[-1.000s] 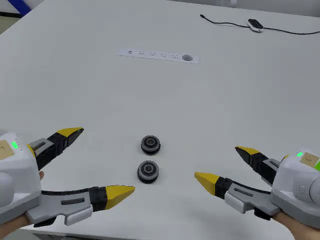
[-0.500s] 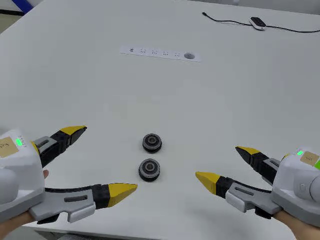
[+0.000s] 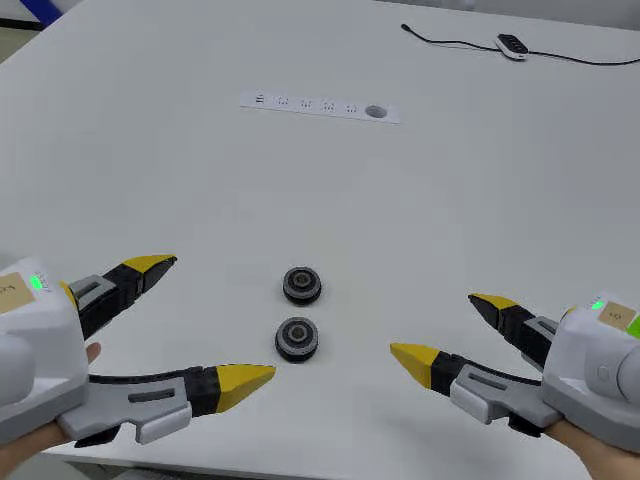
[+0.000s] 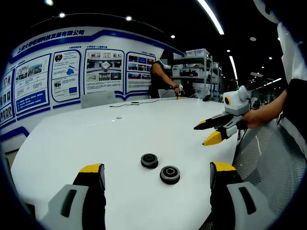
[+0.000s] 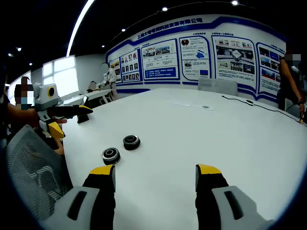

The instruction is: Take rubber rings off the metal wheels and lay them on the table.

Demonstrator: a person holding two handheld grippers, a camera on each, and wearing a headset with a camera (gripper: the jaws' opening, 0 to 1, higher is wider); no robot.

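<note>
Two small metal wheels with black rubber rings lie flat on the white table (image 3: 200,180): the far wheel (image 3: 301,284) (image 4: 149,160) (image 5: 131,142) and the near wheel (image 3: 297,338) (image 4: 170,174) (image 5: 111,155). My left gripper (image 3: 198,318) (image 4: 157,173) hovers open to the left of them, a hand's width away. My right gripper (image 3: 445,328) (image 5: 156,175) hovers open to their right, also apart from them. Nothing sits between either pair of yellow-tipped fingers (image 3: 242,378). The right gripper (image 4: 207,132) shows in the left gripper view, and the left gripper (image 5: 69,120) in the right gripper view.
A white power strip (image 3: 318,107) lies across the table's far middle. A black remote (image 3: 512,45) with a cable rests at the far right. The table's front edge runs just under the grippers. A person (image 4: 163,76) stands beyond the table's far end.
The grippers and wheels keep their places. Only the head camera has shifted slightly.
</note>
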